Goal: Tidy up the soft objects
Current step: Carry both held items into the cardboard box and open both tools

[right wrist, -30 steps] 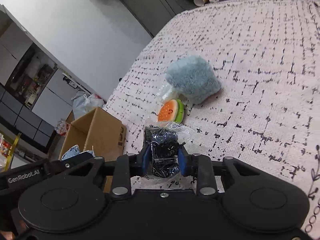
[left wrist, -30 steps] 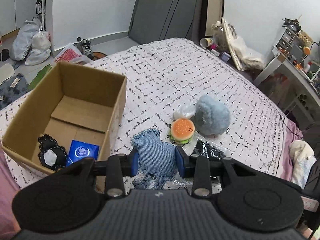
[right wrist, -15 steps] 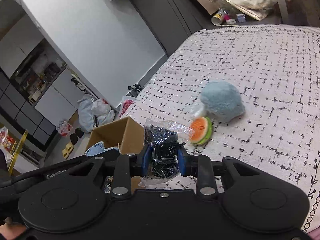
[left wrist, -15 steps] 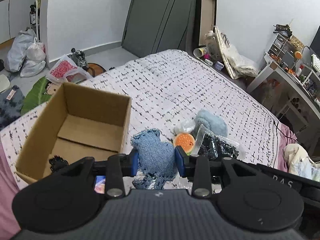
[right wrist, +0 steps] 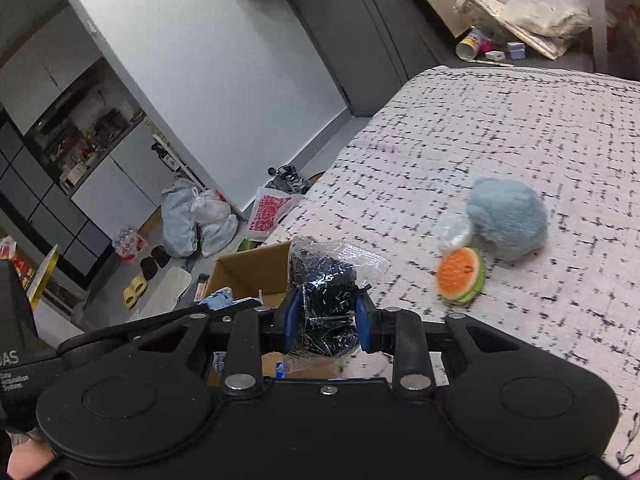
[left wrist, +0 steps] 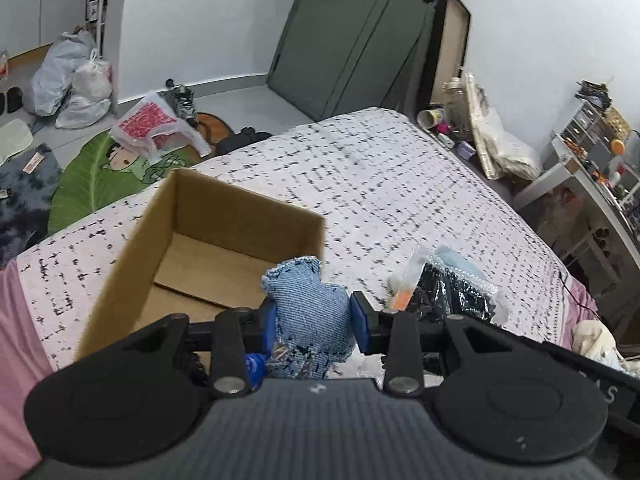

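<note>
Left wrist: denim toy clamped between left tongs.

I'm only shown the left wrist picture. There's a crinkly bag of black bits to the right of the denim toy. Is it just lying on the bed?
Observer: No. The right hand-held gripper is shut on that plastic bag of black bits, so it is being held, not lying there.
Operator: And the orange scrap peeking out behind it?
Observer: That's a burger toy with an orange bun and a green layer, lying on the bedspread.
Operator: Is anything next to it?
Observer: A round blue-grey plush sits right beside it, farther up the bed.
</note>
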`<action>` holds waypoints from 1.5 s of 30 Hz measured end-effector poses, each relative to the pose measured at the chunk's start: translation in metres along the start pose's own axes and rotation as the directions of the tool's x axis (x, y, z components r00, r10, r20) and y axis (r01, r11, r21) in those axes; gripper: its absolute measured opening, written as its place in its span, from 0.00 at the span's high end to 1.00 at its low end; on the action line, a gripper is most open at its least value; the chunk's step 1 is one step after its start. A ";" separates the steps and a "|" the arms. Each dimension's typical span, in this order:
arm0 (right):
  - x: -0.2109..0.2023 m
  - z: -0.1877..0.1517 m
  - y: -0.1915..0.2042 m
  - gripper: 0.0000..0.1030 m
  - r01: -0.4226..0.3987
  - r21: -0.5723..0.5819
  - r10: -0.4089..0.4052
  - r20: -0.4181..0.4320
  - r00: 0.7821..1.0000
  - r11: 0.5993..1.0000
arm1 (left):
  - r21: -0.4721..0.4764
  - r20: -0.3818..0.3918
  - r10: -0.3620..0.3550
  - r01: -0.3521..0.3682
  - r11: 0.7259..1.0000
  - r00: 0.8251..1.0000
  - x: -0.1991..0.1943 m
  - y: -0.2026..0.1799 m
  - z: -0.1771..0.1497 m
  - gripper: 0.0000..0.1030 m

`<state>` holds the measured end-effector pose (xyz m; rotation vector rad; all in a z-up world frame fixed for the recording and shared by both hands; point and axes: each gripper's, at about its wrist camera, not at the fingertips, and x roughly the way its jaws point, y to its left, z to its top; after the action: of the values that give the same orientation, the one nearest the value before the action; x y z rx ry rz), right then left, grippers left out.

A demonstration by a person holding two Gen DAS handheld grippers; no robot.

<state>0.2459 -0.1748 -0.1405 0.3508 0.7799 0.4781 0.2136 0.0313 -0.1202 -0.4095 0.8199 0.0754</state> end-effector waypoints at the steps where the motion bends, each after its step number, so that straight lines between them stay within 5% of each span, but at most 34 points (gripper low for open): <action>1: 0.002 0.000 0.003 0.72 0.001 -0.003 -0.001 0.001 1.000 1.000 | -0.006 -0.004 0.007 -0.008 1.000 1.000 0.002 0.003 0.001 0.65; 23: 0.058 -0.012 0.061 0.72 0.013 -0.048 -0.015 -0.046 0.999 0.999 | -0.151 -0.064 0.098 -0.107 0.983 0.993 0.013 0.087 0.026 0.61; 31: 0.069 -0.009 0.066 0.71 0.013 -0.047 -0.016 -0.059 0.998 0.999 | -0.192 -0.066 0.105 -0.116 0.974 0.992 0.008 0.093 0.031 0.41; 33: 0.072 -0.009 0.066 0.67 -0.001 -0.044 -0.002 -0.068 0.998 0.999 | -0.196 -0.052 0.103 -0.111 0.974 0.993 0.005 0.093 0.032 0.35; 35: 0.073 -0.008 0.064 0.49 0.006 -0.035 -0.009 -0.070 0.998 0.999 | -0.196 -0.039 0.109 -0.115 0.974 0.993 0.003 0.092 0.033 0.34; 45: 0.045 0.004 0.039 0.33 0.059 -0.076 -0.065 -0.074 0.995 0.995 | -0.179 -0.060 0.118 -0.127 0.976 0.991 0.010 0.083 0.029 0.28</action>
<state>0.2657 -0.1186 -0.1459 0.2400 0.8426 0.4630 0.2224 0.1179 -0.1366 -0.5345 0.8898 0.2579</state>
